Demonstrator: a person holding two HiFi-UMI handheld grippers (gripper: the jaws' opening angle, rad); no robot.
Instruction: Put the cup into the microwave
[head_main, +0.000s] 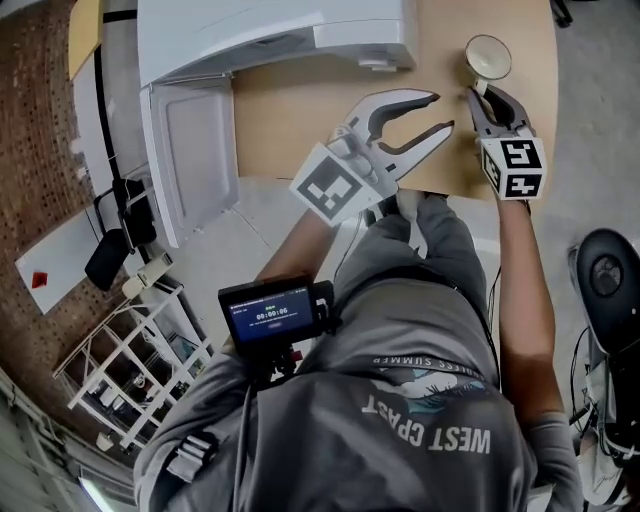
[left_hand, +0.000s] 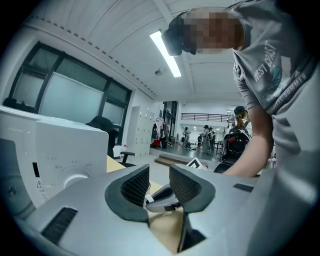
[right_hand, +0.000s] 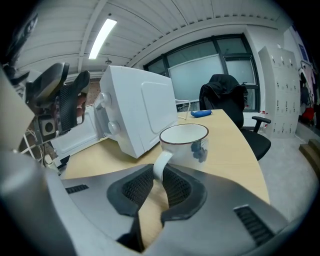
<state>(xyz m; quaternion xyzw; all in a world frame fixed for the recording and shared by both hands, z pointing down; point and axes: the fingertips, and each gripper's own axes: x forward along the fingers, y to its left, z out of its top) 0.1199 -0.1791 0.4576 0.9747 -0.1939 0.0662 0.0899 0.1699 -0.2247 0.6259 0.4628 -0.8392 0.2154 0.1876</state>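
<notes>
White cup (right_hand: 186, 142) stands upright on the wooden counter (head_main: 300, 115), to the right of the microwave (head_main: 260, 35), whose door hangs open. The right claw (head_main: 478, 95) is clamped on its handle (right_hand: 161, 165), while the left claw (head_main: 441, 111) hovers nearby, jaws spread and empty.

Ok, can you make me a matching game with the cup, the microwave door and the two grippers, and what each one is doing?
Things:
1. cup
2. microwave door
3. left gripper
4. right gripper

States:
A. jaws apart, nothing between them
B. swung open
C. closed on the handle
D. standing upright on the table

Pairs: 1-D, 2-B, 3-A, 4-C.
</notes>
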